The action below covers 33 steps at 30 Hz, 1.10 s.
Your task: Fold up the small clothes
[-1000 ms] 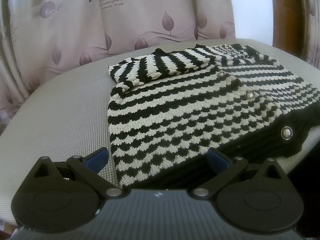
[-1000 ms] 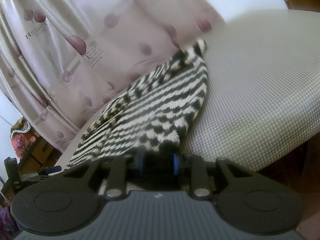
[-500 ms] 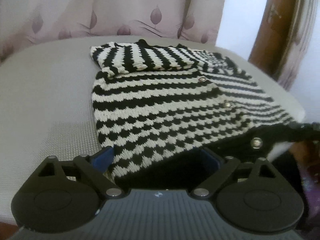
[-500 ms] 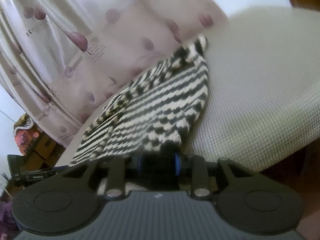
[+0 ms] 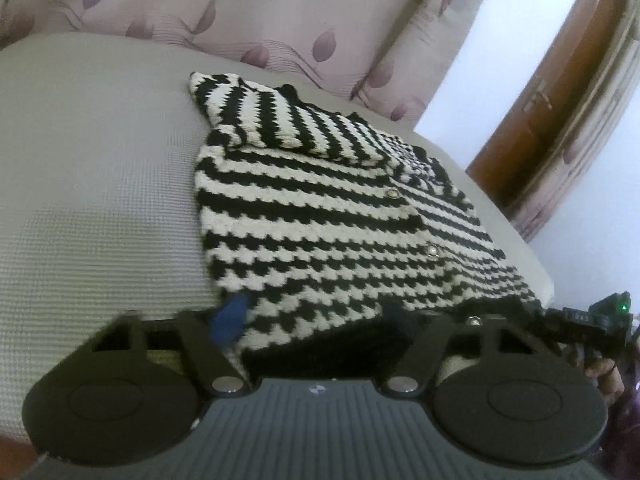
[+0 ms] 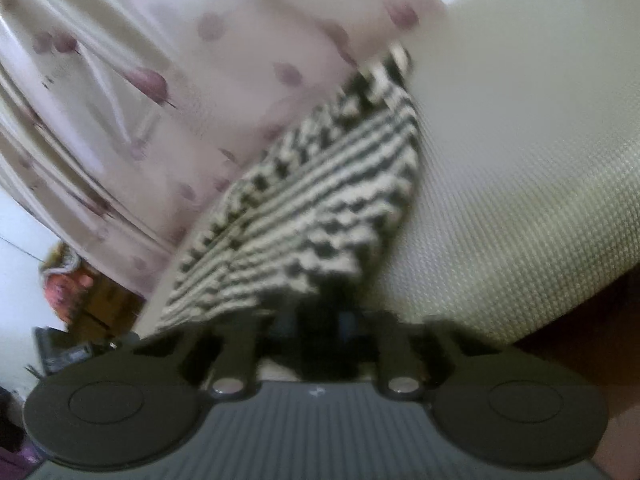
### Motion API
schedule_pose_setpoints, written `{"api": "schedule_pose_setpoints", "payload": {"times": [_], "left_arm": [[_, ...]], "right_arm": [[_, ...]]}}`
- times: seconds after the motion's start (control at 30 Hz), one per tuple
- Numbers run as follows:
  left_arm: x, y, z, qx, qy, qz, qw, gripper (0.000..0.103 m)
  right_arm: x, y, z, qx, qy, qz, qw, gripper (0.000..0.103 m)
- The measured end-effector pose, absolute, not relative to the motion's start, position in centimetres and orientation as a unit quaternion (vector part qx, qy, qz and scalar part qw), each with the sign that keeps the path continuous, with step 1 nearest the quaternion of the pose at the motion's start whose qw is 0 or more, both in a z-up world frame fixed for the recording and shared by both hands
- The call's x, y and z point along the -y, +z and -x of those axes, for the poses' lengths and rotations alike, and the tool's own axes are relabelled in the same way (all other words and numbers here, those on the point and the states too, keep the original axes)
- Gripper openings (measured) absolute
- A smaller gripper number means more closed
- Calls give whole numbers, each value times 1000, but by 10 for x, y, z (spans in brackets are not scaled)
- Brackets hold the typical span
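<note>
Left wrist view: the striped knit cardigan (image 5: 340, 216) lies flat ahead of the jaws, one sleeve folded across its top, its black hem between the closing jaws of the left gripper (image 5: 316, 320). The right gripper (image 6: 316, 328) is clamped shut on the hem's other corner. A clean fold probably needs both corners lifted together and level, the hem carried forward evenly. Beneath is a grey woven cushion (image 5: 92, 184); beyond, a leaf-print curtain (image 5: 280, 12) and wooden door (image 5: 560, 92).
</note>
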<state>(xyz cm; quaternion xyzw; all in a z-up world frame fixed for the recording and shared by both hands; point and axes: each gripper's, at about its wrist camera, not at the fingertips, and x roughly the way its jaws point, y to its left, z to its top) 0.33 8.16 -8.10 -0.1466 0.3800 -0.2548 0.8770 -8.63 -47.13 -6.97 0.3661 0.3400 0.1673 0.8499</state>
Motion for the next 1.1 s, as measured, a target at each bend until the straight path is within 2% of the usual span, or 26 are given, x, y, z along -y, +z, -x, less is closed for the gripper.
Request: {"api": "schedule_pose_setpoints", "payload": {"times": [0.07, 0.13, 0.23, 0.27, 0.3, 0.33, 0.37, 0.5, 0.6, 0.67, 0.7, 0.73, 0.8, 0.83, 0.97, 1.03, 1.07, 1.1], "left_arm": [[-89, -87, -9, -403, -252, 172, 863, 14], [-97, -90, -11, -408, -249, 198, 856, 13], [-103, -83, -8, -404, -237, 188, 863, 27], [-106, -81, -8, -407, -241, 195, 859, 49], [-109, -80, -8, -413, -246, 205, 852, 80], [-110, -79, -7, -421, -241, 207, 850, 95], [-111, -78, -5, -421, -240, 208, 849, 102], [-107, -80, 3, -420, -256, 193, 849, 100], [-105, -87, 6, -421, -285, 234, 829, 97], [-99, -86, 11, -413, -282, 213, 840, 96], [-98, -87, 11, -414, -287, 212, 838, 83], [-97, -91, 10, -425, -292, 226, 826, 74], [-94, -104, 7, -452, -294, 241, 807, 24], [-89, -111, 6, -462, -288, 233, 806, 20], [-85, -122, 9, -450, -305, 272, 794, 20], [-83, -115, 11, -435, -319, 274, 796, 20], [-82, -113, 11, -431, -327, 277, 794, 27], [-80, -110, 11, -428, -329, 278, 795, 48]], "right_arm": [[474, -69, 87, -333, 171, -371, 850, 11], [477, -66, 87, -327, 173, -371, 852, 11], [478, -62, 84, -330, 179, -357, 855, 11], [480, -62, 83, -331, 184, -362, 852, 12], [482, -63, 83, -331, 187, -371, 847, 14], [484, -64, 82, -330, 190, -378, 844, 14], [485, -65, 82, -330, 191, -381, 842, 14], [484, -70, 79, -335, 195, -388, 836, 14], [481, -74, 77, -338, 201, -392, 831, 15], [480, -74, 77, -336, 203, -398, 829, 16], [479, -74, 77, -337, 203, -399, 828, 16], [479, -75, 76, -338, 203, -400, 827, 16], [479, -76, 75, -339, 203, -403, 825, 17], [479, -75, 75, -340, 204, -403, 825, 17], [479, -73, 75, -343, 202, -396, 828, 17], [479, -73, 75, -342, 205, -399, 826, 26], [479, -72, 75, -340, 208, -401, 825, 29], [479, -70, 75, -337, 211, -402, 825, 37]]}}
